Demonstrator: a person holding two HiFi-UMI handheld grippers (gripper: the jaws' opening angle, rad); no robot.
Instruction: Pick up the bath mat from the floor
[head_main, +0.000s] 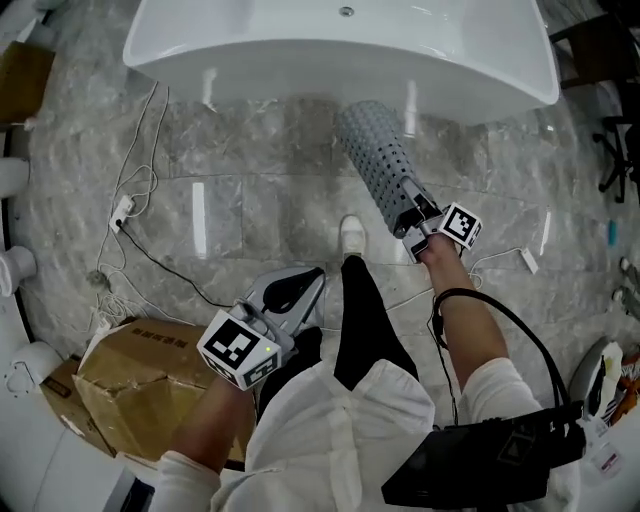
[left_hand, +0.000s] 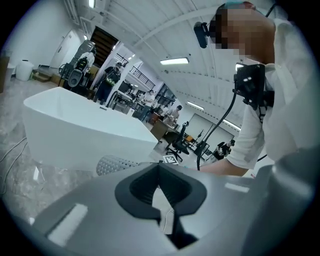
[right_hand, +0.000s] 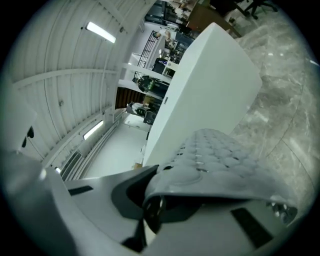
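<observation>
A grey marble floor (head_main: 240, 200) fills the head view, with a white bathtub (head_main: 340, 50) across the top. At the lower left a dented cardboard box (head_main: 140, 380) sits on the floor, and thin cables (head_main: 150, 260) trail over the tiles beside it.

Just right of the box, the left tool (head_main: 292, 292) is held out in front of the person's body. In the left gripper view its dark jaws (left_hand: 160, 192) meet along a seam, together, with nothing caught between them. Past its tip, a white shoe (head_main: 351, 235) stands on the tiles.

Further right, the bath mat (head_main: 375, 150) is off the floor. It is grey, studded with small round bumps, and curled lengthwise into a loose tube slanting up-left toward the bathtub's rim. Its near end sits in the right tool (head_main: 415, 225). In the right gripper view that tool (right_hand: 150, 205) has its jaws clamped on the mat's edge (right_hand: 220, 160), the sheet folding over the upper jaw and stretching away to the right above the marble. The left gripper view catches the mat's rounded far end (left_hand: 112, 164) beside the tub wall.
</observation>
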